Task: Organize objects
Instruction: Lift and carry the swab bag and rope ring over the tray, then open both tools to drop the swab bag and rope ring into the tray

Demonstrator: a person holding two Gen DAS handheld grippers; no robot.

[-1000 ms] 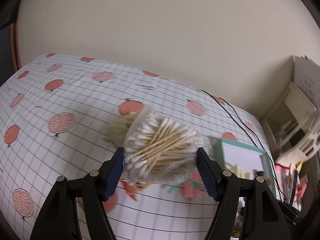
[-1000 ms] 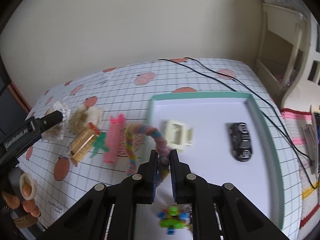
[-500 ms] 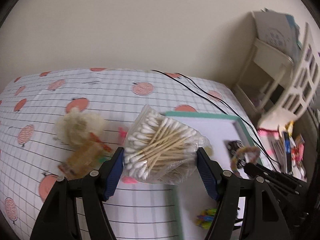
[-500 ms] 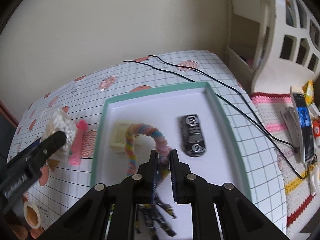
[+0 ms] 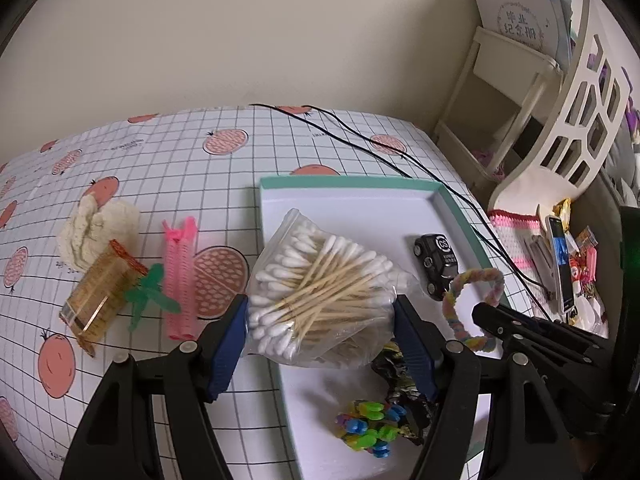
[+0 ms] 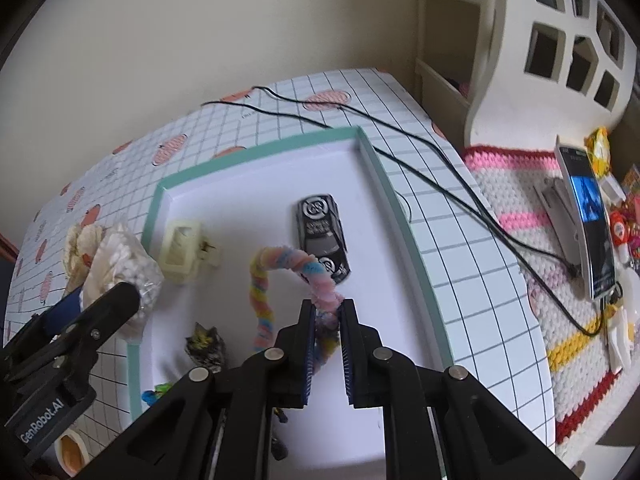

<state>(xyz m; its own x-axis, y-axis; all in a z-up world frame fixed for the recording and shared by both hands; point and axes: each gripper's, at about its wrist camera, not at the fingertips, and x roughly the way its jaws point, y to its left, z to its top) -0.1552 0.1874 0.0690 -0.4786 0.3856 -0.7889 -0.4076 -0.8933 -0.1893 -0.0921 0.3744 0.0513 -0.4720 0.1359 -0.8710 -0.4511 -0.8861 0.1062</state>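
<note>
Over the tray (image 5: 352, 184): left gripper (image 5: 320, 332) clamps the swab bag (image 5: 320, 292) at its near-left edge; right gripper (image 6: 326, 344) pinches the chenille loop (image 6: 280, 272) above the toy car (image 6: 320, 228). Step: carrying both in. Next: lower, open jaws over bare floor.

We see a clear bag of cotton swabs (image 5: 320, 292) held aloft over the left edge of the teal-rimmed white tray (image 5: 352, 182). A pastel pipe-cleaner loop (image 6: 280, 280) hangs above the tray, near a black toy car (image 6: 322, 236) lying flat inside.
</note>
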